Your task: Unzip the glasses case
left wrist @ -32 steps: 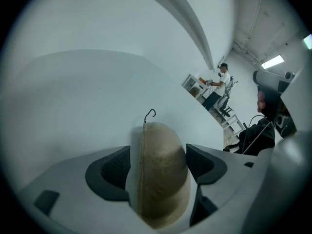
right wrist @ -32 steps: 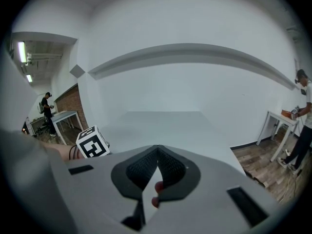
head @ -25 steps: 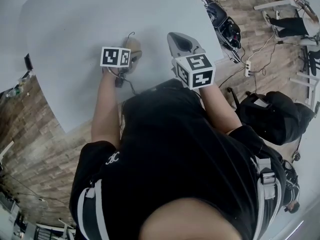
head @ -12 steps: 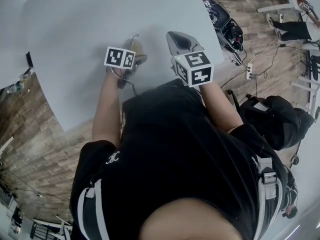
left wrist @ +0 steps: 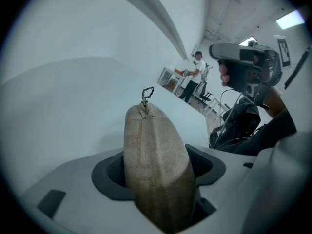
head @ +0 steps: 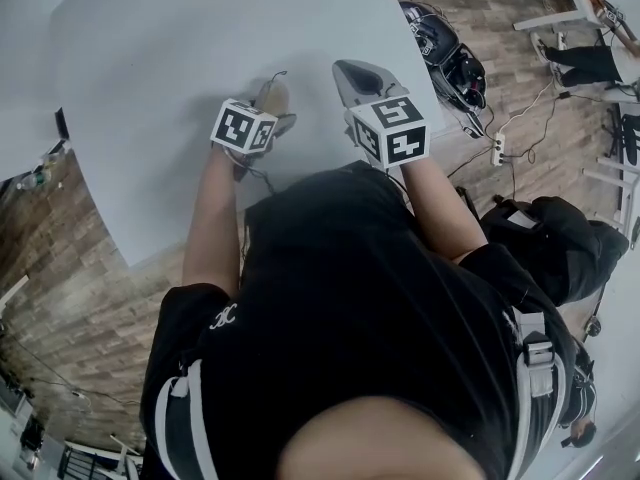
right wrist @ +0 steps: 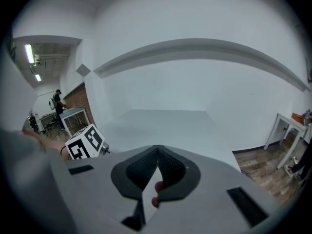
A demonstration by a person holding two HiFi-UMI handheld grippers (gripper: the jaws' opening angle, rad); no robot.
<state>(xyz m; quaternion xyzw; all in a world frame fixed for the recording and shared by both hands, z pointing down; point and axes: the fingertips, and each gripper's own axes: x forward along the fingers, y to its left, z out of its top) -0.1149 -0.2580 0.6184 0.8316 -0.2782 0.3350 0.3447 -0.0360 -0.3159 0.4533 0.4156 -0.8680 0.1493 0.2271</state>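
Observation:
A beige fabric glasses case (left wrist: 151, 135) stands on edge between the dark pads of my left gripper (left wrist: 158, 172), and its far end carries a small metal zipper pull (left wrist: 147, 92). The jaws are closing and the pads touch both sides of the case. From the head view the case (head: 272, 98) pokes out beyond the left gripper (head: 266, 118) over the white table (head: 180, 48). My right gripper (head: 352, 76) hovers to the right of it, apart from the case. Its jaws are shut (right wrist: 157, 162) with nothing between them.
The table's right edge runs close beside the right gripper. Dark bags (head: 445, 43), a power strip (head: 495, 138) and a black backpack (head: 560, 238) lie on the wooden floor to the right. A person (left wrist: 196, 77) stands far off by white desks.
The left gripper has rolled and drifted slightly to the right with the case in it. The right gripper has stayed where it was.

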